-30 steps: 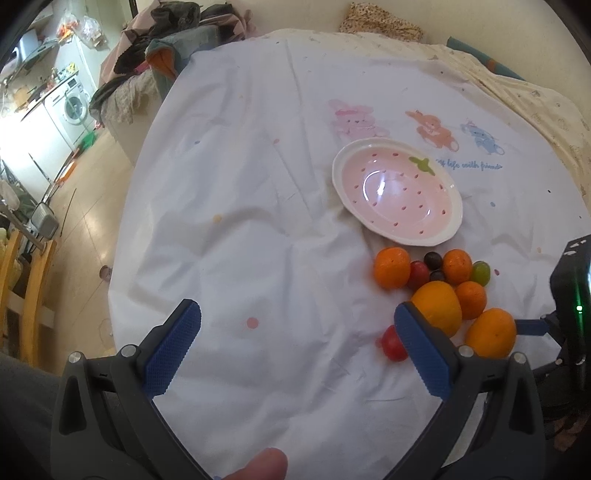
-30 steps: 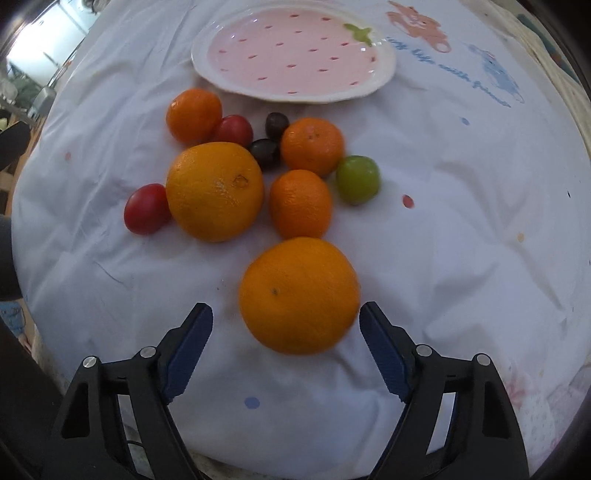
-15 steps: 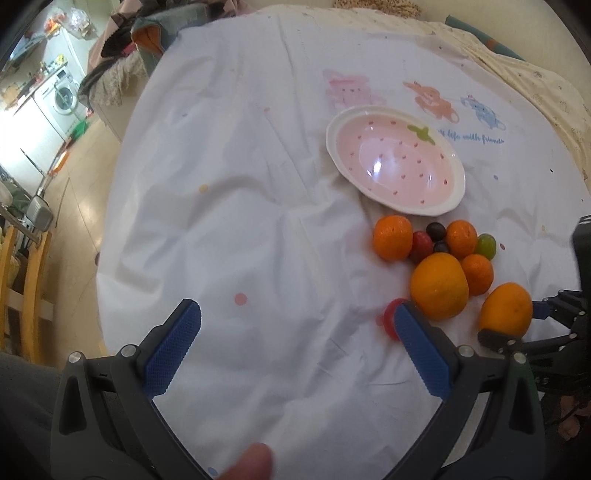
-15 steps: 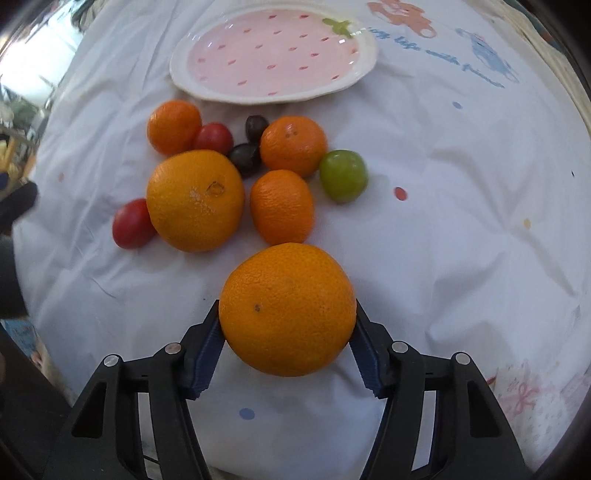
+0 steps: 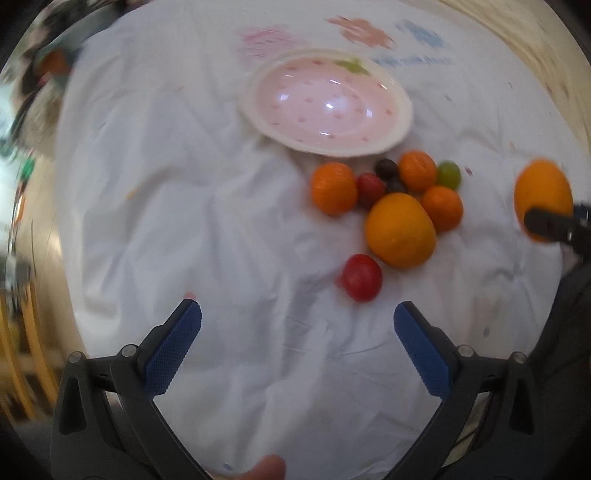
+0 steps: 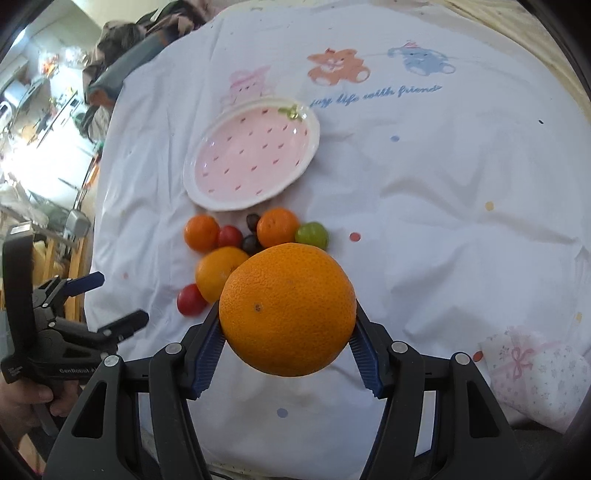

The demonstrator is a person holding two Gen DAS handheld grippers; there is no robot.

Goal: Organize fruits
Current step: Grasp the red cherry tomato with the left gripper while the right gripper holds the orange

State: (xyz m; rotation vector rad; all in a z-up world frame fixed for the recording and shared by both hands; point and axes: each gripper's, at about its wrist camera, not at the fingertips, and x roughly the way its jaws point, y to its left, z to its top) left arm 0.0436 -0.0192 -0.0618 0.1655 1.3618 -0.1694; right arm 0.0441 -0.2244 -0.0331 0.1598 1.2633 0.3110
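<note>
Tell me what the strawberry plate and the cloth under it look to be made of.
Strawberry plate: probably glazed ceramic, glossy; bright glints show on its pink surface, though hard plastic is possible. Cloth: thin woven fabric, matte, likely cotton; it lies creased and rumpled, with printed bears and lettering.

The held orange (image 6: 287, 309) hides one small orange and part of the big orange (image 6: 216, 272) behind it. The left wrist view is blurred, so the cloth print (image 5: 362, 33) near the surface's far edge cannot be read.
</note>
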